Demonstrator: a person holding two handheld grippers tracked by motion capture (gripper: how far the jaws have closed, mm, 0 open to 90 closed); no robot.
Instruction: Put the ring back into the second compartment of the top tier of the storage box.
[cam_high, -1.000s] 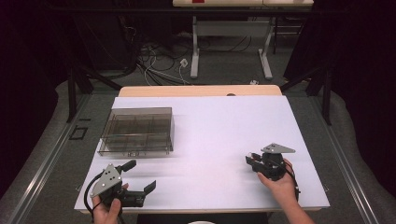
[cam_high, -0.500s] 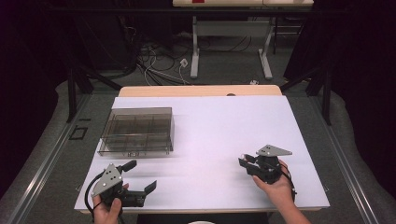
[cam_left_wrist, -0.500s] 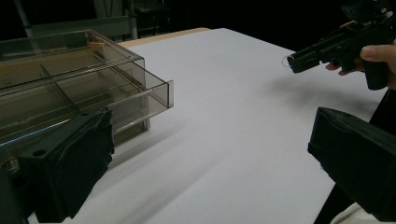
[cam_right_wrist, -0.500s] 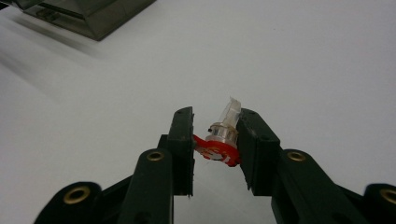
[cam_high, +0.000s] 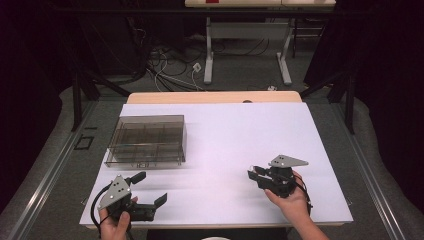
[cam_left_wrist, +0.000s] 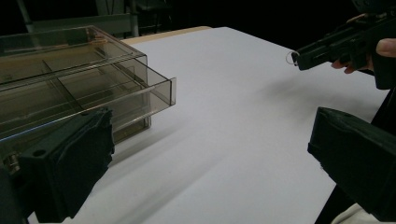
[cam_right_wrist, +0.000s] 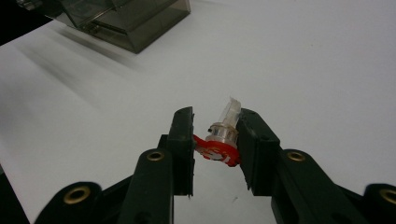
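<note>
My right gripper (cam_right_wrist: 215, 128) is shut on a small clear plastic part with a red base (cam_right_wrist: 222, 138), held tilted between its jaws a little above the white table top (cam_right_wrist: 303, 65). In the high view the right gripper (cam_high: 256, 175) is at the front right, pointing left. My left gripper (cam_high: 148, 189) is at the front left corner, open with nothing between its jaws. In the left gripper view the left gripper (cam_left_wrist: 210, 154) has its jaws wide apart, and the right gripper (cam_left_wrist: 327, 44) hangs at the upper right. A smoky transparent compartment box (cam_high: 147, 140) stands at the left.
The compartment box (cam_left_wrist: 70, 88) is close ahead of the left jaw, and the same box (cam_right_wrist: 126, 18) lies far off in the right gripper view. The white sheet (cam_high: 240, 135) covers the table, with a wooden strip (cam_high: 215, 97) along the far edge. Beyond that are cables and table legs.
My right gripper has moved a little to the left, towards the middle of the table, with the part still in it. The left gripper has hardly moved.
</note>
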